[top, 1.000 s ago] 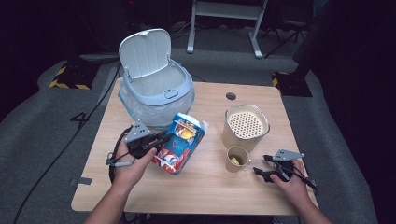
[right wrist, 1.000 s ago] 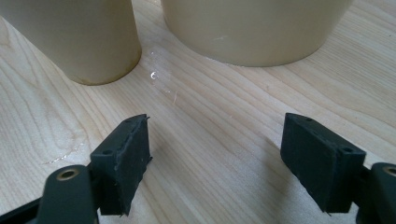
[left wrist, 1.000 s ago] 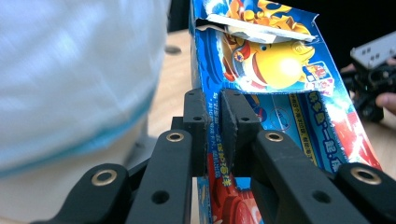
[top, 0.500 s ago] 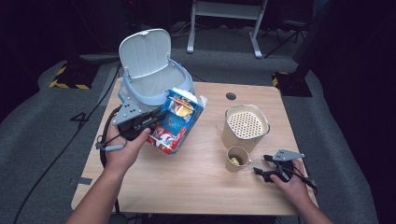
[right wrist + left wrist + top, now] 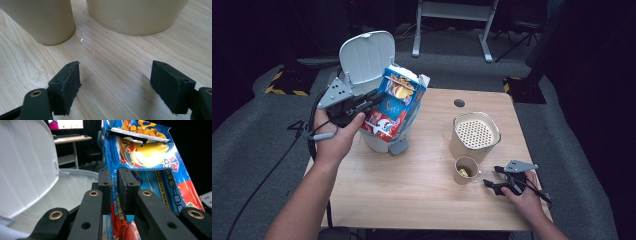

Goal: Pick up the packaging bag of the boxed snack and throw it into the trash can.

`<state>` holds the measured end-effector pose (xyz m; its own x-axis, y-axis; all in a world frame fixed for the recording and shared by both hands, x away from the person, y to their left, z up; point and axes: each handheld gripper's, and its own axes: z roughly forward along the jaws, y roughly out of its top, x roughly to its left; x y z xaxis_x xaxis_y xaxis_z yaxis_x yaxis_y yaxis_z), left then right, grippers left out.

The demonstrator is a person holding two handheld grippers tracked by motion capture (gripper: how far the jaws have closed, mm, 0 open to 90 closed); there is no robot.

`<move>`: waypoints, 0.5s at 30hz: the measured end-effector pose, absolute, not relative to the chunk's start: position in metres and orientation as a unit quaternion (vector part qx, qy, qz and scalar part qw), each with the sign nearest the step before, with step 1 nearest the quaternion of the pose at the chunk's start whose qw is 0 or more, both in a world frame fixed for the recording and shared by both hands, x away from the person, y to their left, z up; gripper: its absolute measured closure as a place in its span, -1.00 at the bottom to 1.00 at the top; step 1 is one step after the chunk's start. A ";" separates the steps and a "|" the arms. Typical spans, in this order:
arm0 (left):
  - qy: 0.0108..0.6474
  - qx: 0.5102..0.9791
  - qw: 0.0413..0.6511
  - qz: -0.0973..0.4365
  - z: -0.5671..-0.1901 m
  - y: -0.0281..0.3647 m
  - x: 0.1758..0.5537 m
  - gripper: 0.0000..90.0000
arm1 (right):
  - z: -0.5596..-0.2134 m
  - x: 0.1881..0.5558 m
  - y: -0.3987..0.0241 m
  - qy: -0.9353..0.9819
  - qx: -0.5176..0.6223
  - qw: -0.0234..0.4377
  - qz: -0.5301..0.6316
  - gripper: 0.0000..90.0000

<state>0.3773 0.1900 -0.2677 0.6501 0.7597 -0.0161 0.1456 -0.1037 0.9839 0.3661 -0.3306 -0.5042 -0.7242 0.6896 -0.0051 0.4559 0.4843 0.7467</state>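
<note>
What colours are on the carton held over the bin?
Mostly blue with red and yellow cartoon print on the carton, clearest in the left gripper view.

Your right gripper [image 5: 115, 87] rests spread wide over the bare wooden tabletop [image 5: 112, 62], facing a small cup [image 5: 40, 20] and larger container [image 5: 136, 15].

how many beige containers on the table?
2: a big tub with a perforated top at the table's right, and a small cup just in front of it, near the right gripper.
</note>
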 end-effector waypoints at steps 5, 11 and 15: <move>0.326 0.685 0.590 0.277 -0.255 0.194 0.384 0.80 | -0.504 0.366 -0.331 0.848 0.338 0.154 0.379 -0.47; 0.327 0.672 0.593 0.300 -0.240 0.196 0.394 0.80 | -0.504 0.366 -0.331 0.848 0.338 0.154 0.379 -0.47; 0.329 0.664 0.595 0.312 -0.231 0.197 0.403 0.80 | -0.504 0.366 -0.331 0.848 0.338 0.154 0.379 -0.47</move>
<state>0.4031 0.1974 -0.2314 0.5897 0.8073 0.0228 0.0657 -0.0761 0.9949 0.3662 -0.3306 -0.5042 -0.7241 0.6897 -0.0050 0.4559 0.4842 0.7468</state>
